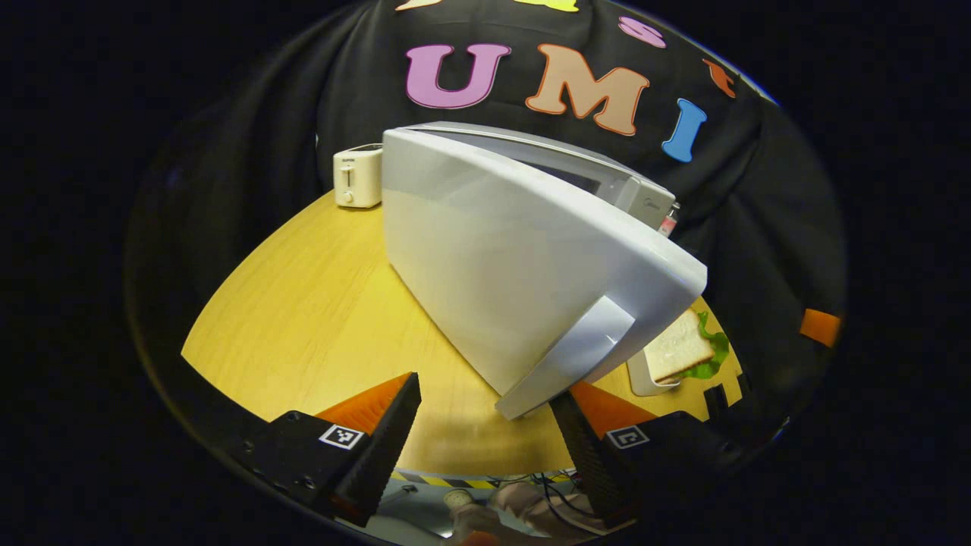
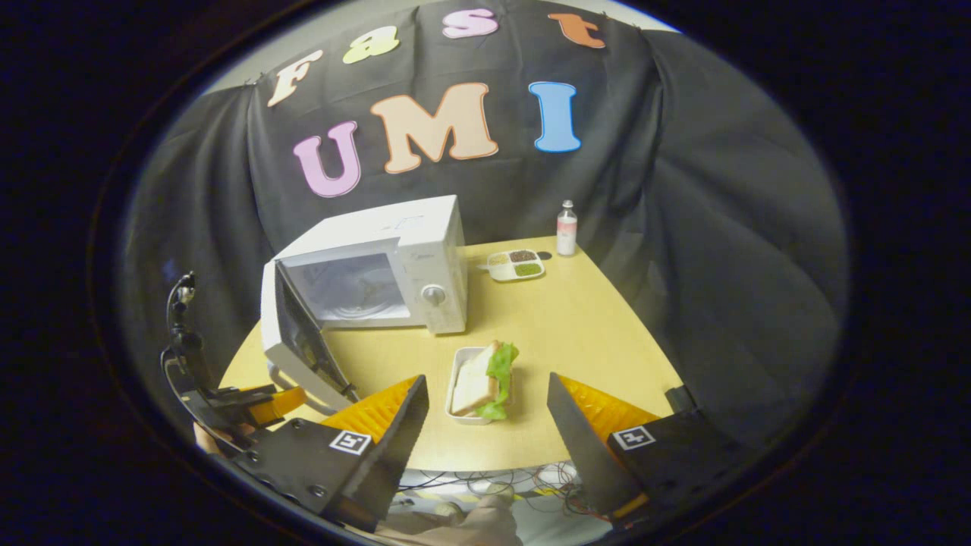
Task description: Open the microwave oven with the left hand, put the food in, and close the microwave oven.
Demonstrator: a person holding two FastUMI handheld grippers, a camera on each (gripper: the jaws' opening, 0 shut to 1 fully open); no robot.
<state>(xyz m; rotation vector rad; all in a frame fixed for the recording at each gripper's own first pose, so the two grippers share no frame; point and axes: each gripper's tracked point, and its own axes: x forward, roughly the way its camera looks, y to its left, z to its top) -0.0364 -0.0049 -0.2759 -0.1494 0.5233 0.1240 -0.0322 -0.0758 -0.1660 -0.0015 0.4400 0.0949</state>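
The left tool (image 1: 485, 436), its two fingers spread wide with nothing pressed between them, hangs just short of the microwave door's handle (image 1: 565, 356), which in the left gripper view runs from centre toward 5 o'clock with one finger close beside its lower end. The door (image 1: 523, 265) stands swung well out from the microwave oven (image 2: 394, 258), and the right gripper view shows the white cavity (image 2: 349, 284) exposed at 10 o'clock from the middle of the bench (image 2: 576, 318). The food, a sandwich (image 2: 482, 379) with green lettuce on a small white tray (image 2: 455, 379), sits on the bench in front of the oven, just beyond and between the fingers of the right tool (image 2: 485, 425), which is likewise parted wide and empty. The left tool (image 2: 250, 406) appears there at 8 o'clock, below the door's edge. By the look of it, the opening is all but done and the loading comes next. To do it well, the left tool would keep the door from drifting back while the right one takes the tray by its near rim, keeps it level so the sandwich does not slide, and carries it past the door's inner face into the cavity. A toaster (image 1: 358, 176), a compartment dish (image 2: 516, 265) and a small bottle (image 2: 567, 227) stand well clear of that path.
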